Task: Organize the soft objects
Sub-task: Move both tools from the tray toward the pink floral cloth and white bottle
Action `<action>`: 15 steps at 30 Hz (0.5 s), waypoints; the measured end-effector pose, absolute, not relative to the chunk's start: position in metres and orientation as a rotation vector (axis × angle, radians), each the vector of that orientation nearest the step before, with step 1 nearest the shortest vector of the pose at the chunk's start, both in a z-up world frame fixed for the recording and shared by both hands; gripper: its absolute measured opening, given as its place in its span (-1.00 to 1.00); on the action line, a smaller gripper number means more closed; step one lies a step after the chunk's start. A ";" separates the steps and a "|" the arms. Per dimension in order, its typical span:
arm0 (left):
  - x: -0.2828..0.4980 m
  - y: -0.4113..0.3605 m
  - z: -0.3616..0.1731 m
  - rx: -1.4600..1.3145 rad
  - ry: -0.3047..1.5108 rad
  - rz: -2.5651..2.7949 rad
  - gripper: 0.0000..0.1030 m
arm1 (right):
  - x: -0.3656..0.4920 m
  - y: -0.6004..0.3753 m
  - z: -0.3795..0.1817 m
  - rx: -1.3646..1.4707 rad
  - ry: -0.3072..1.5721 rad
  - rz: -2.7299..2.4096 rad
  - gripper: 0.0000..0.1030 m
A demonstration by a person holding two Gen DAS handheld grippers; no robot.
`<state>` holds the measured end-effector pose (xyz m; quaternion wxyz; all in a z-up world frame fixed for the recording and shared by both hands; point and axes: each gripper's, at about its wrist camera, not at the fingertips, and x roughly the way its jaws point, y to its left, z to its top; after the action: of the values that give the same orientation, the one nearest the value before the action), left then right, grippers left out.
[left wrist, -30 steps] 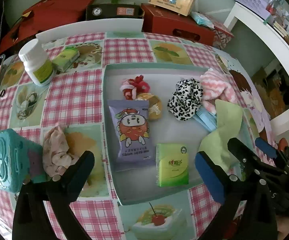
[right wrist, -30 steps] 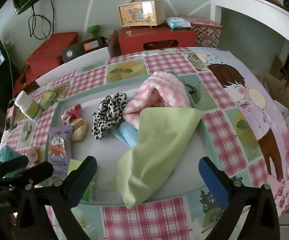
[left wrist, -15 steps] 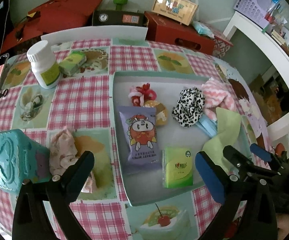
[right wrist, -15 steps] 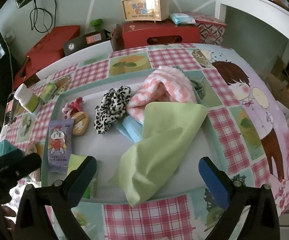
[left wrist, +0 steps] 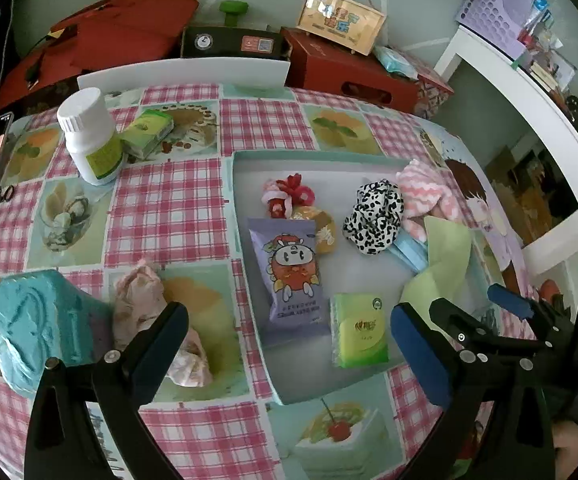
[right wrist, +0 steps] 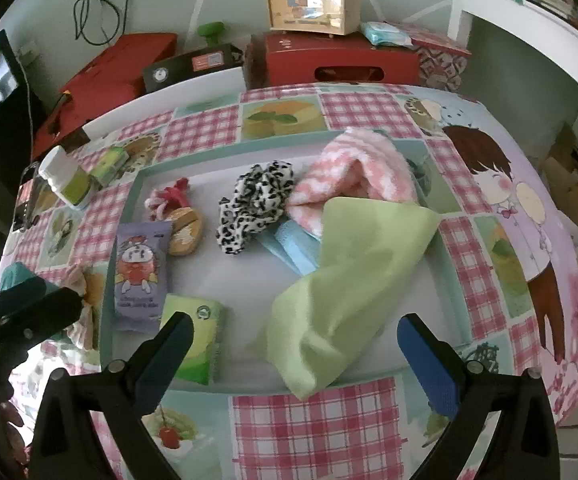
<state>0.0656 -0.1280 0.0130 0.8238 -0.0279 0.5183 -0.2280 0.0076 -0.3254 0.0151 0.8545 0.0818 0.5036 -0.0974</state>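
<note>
Your tray (left wrist: pixel 245 216) ahead is mostly filled, but both tongs hang wide and empty, with the crumpled pink cloth (left wrist: pixel 145 312) by your left gripper (left wrist: pixel 289 340) left outside, right gripper (right wrist: pixel 295 352) free.

The left gripper (left wrist: pixel 289 340) hangs with jaws spread wide above the near left corner of the tray (left wrist: pixel 241 216), holding nothing. The right gripper (right wrist: pixel 295 354) hangs over the tray's near edge, jaws equally wide apart, also empty.
</note>
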 end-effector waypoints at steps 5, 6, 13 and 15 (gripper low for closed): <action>0.072 -0.115 0.025 -0.046 1.083 -0.487 0.96 | 0.010 -0.316 0.016 0.161 1.068 -0.189 1.00; 0.074 -0.112 0.027 -0.046 1.081 -0.487 0.96 | 0.011 -0.314 0.017 0.159 1.070 -0.185 1.00; 0.091 -0.084 0.037 -0.051 1.090 -0.475 0.96 | 0.016 -0.299 0.022 0.138 1.066 -0.151 1.00; 0.096 -0.077 0.038 -0.053 1.099 -0.471 0.96 | 0.018 -0.294 0.023 0.134 1.063 -0.140 1.00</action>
<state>0.0961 -0.0771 0.0384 0.8262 -0.0250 0.5174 -0.2216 0.0181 -0.2944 0.0229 0.8575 0.0636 0.5062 -0.0667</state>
